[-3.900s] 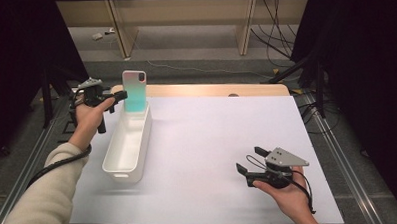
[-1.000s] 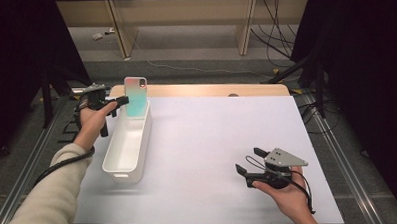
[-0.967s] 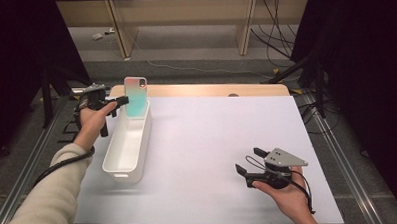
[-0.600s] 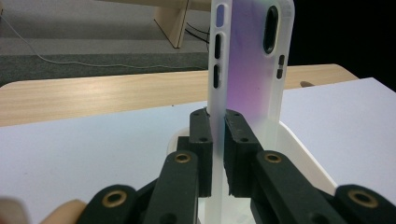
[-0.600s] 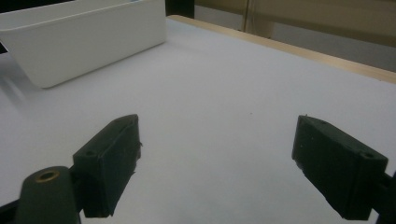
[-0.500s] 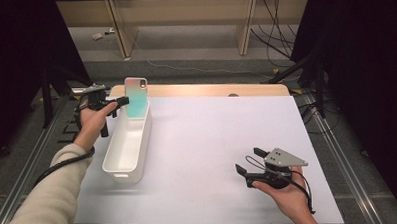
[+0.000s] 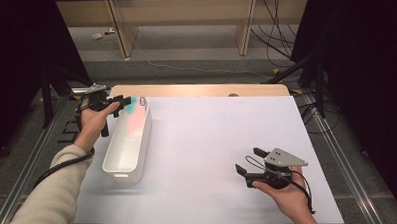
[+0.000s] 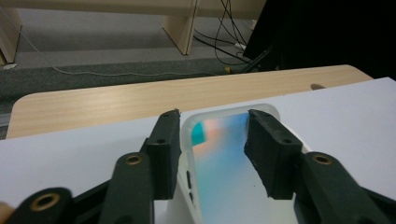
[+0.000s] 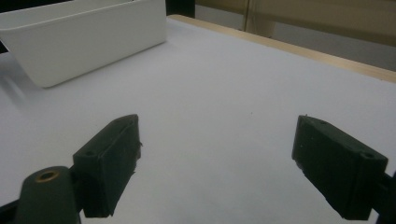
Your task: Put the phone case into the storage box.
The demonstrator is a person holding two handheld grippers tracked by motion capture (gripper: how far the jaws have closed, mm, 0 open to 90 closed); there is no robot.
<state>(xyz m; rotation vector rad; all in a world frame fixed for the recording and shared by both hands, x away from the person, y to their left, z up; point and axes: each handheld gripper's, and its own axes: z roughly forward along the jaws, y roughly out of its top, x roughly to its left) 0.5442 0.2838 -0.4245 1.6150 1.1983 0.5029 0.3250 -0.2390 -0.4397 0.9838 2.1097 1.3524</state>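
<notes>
A phone in an iridescent teal-and-pink case shows as a blur inside the far end of the white bin, leaning on its end wall. My left gripper hovers at the bin's far left rim. Its jaws have just been opening. In the left gripper view the phone lies between and beyond the spread jaws of the left gripper, and the pads do not press on it. My right gripper rests open near the table's front right; the right gripper has nothing between its fingers.
A white sheet covers the table, with a wooden strip along the far edge. The bin stands far to the left of the right gripper. Cables and wooden furniture legs lie on the floor beyond.
The left jaws have spread apart and let go of the phone, which stood upright above the bin's far end and has now dropped lower into the bin. The right hand has not moved.
</notes>
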